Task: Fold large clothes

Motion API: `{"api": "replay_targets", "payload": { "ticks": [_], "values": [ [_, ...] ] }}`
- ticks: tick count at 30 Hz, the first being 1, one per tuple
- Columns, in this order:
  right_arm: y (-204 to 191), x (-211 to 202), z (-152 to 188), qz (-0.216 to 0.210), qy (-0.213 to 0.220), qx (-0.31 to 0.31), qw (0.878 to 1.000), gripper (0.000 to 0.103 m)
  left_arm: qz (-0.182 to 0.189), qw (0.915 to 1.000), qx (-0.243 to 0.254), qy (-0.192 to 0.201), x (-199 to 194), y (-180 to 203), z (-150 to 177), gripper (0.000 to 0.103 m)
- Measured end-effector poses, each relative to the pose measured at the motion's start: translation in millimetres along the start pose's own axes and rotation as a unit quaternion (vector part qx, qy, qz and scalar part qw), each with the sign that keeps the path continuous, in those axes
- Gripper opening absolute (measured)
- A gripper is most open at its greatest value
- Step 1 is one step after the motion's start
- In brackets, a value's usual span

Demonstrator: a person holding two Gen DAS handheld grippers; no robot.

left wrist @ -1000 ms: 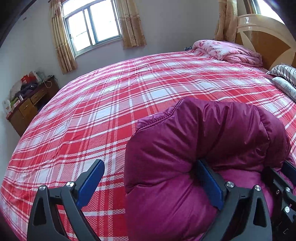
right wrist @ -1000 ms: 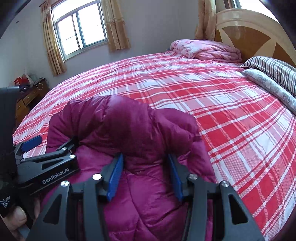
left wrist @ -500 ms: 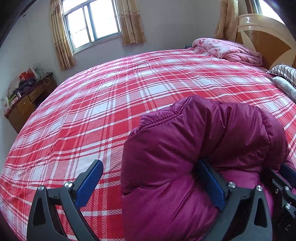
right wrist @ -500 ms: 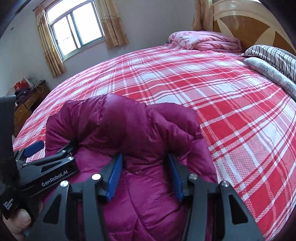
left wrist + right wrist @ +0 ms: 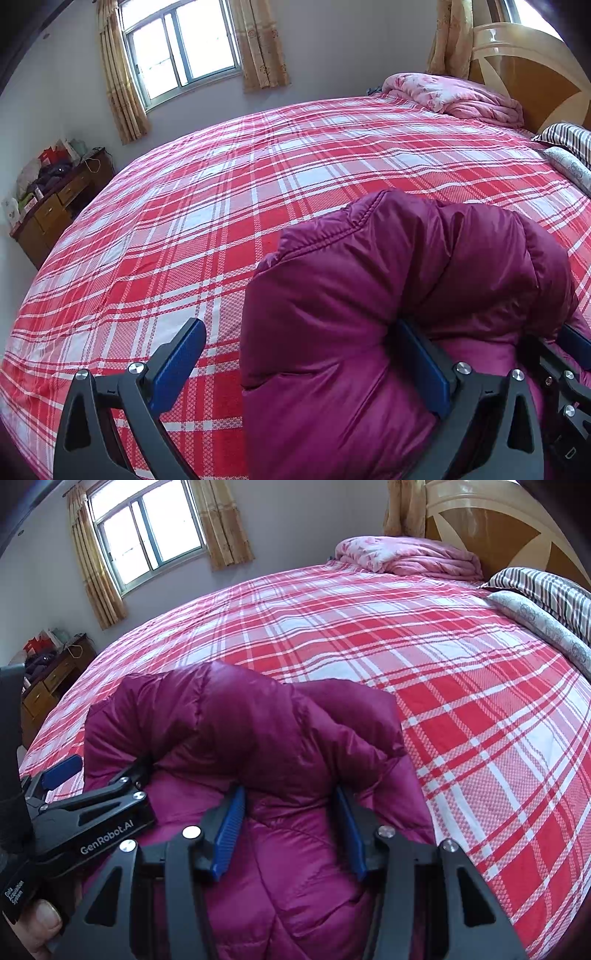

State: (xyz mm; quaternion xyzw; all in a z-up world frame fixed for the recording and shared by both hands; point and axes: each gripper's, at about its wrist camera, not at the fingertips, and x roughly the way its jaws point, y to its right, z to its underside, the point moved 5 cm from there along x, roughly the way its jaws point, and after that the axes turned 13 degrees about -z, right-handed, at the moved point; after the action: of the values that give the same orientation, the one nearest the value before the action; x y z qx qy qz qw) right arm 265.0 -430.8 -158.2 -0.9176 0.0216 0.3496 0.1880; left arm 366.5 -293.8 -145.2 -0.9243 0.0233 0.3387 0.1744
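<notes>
- A puffy purple jacket [image 5: 388, 295] lies bunched up on the near part of a big bed with a red and white checked cover [image 5: 229, 206].
- The right gripper [image 5: 288, 834] has a thick fold of the jacket [image 5: 258, 731] between its two blue pads. Both pads press into the fabric, so it holds the jacket with its jaws about half apart.
- The left gripper [image 5: 299, 369] has its jaws wide apart. Its right pad is tucked under a fold of the jacket. Its left pad sits over the bare bed cover and touches no fabric, so it grips nothing.
- A brown desk [image 5: 55, 210] stands at the far left by the wall. Bags and small things are piled on top of it. They are too small to name. Its drawers are closed.
- The right view shows things the left view does not: the left gripper [image 5: 62, 771] from the side with white letters on it, and a thumb [image 5: 44, 919] of the person in the near left corner.
- The right view also shows more of the striped pillow [image 5: 539, 590] at the far right, with a grey patterned pillow [image 5: 535, 620] in front of it.
- Both views show a folded pink quilt [image 5: 454, 96] at the far end of the bed by the wooden headboard [image 5: 532, 62], and a window [image 5: 181, 48] with tan curtains [image 5: 262, 44] on the far wall.
</notes>
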Motion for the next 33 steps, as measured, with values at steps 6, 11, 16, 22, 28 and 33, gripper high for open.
{"api": "replay_targets", "payload": {
  "ticks": [6,11,16,22,28,33],
  "values": [
    [0,2,0,0.004,-0.006,-0.002,1.000,0.052,0.000,1.0000,0.001,0.000,1,1,1,0.101],
    [-1,3,1,0.010,-0.011,-0.006,1.000,0.052,0.001,1.0000,0.001,-0.001,2,1,1,0.101],
    [-1,4,1,0.015,-0.014,-0.008,1.000,0.052,0.003,1.0000,0.002,-0.002,3,3,2,0.101],
    [-1,6,1,0.014,-0.016,-0.007,1.000,0.052,0.004,1.0000,0.008,-0.001,2,3,2,0.102],
    [1,-29,0,-0.045,0.021,0.008,0.999,0.059,0.077,0.9964,-0.035,-0.006,-30,-36,7,0.101],
    [26,-73,9,-0.034,0.059,0.025,0.997,0.084,0.133,0.9888,-0.066,0.004,-54,-77,34,0.101]
  ]
}}
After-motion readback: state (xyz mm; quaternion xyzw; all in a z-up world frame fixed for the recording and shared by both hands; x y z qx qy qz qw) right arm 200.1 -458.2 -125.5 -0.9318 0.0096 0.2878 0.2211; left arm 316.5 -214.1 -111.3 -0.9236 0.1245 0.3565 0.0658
